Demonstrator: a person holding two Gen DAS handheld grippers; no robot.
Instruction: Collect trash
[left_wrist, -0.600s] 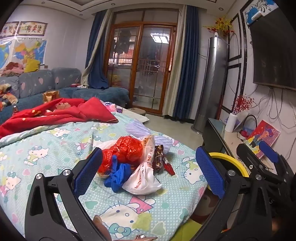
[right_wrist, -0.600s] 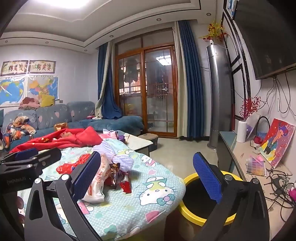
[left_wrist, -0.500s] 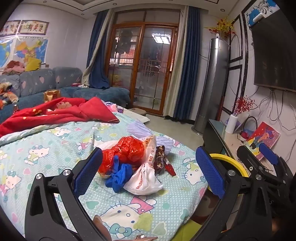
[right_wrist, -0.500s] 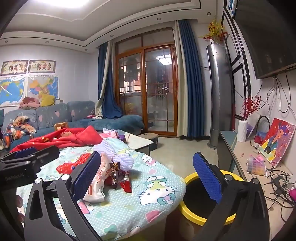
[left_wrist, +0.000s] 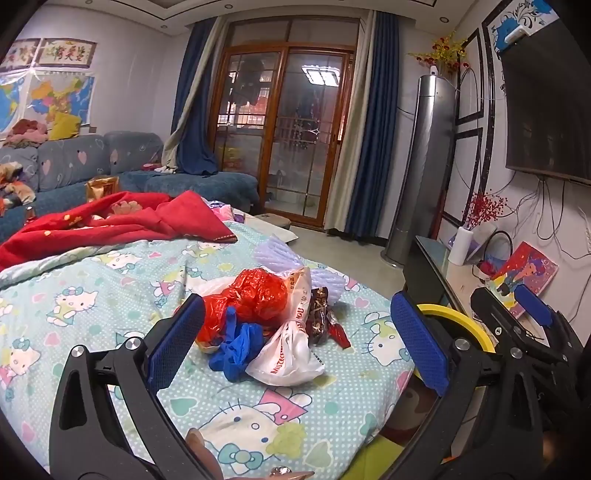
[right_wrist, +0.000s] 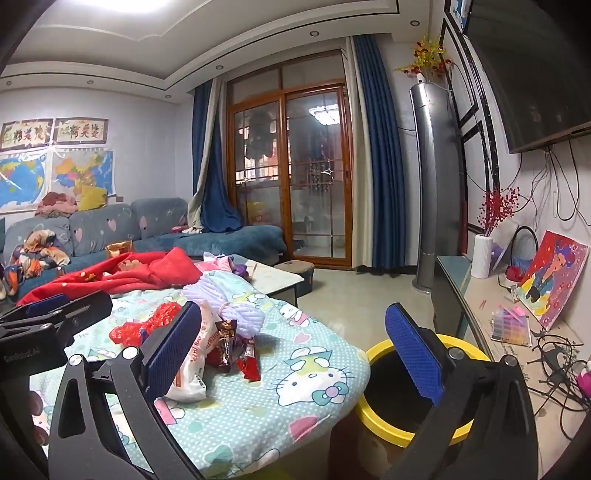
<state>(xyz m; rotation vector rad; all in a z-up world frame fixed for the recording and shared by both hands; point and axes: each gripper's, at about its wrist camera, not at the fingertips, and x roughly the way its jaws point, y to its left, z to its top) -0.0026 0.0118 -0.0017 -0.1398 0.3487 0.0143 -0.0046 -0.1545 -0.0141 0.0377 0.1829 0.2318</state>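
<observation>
Left gripper (left_wrist: 295, 339): we hold it with jaws spread wide and nothing between the pads, hovering just short of the trash pile and tipped slightly down.
Right gripper (right_wrist: 303, 350): we hold it released too, jaws wide apart and empty, to the right of the left gripper, with the bin seen between its fingers.
Trash pile (left_wrist: 269, 325): it lies on the cartoon-cat blanket (left_wrist: 110, 295) near the blanket's right edge.
Red bag (left_wrist: 255, 295): crumpled, at the top of the pile.
Blue glove (left_wrist: 236, 347): in front of the red bag, touching it.
White bag (left_wrist: 291, 350): printed with red letters, leaning on the right of the red bag.
Brown wrapper (left_wrist: 319, 317): just right of the white bag, with a small red wrapper (left_wrist: 338, 334) beside it.
Bin (right_wrist: 417, 398): yellow-rimmed, dark inside, standing on the floor just beside the blanket's edge, right of the pile.
Red cloth (left_wrist: 122, 225): bunched further back on the blanket, well apart from the pile.
</observation>
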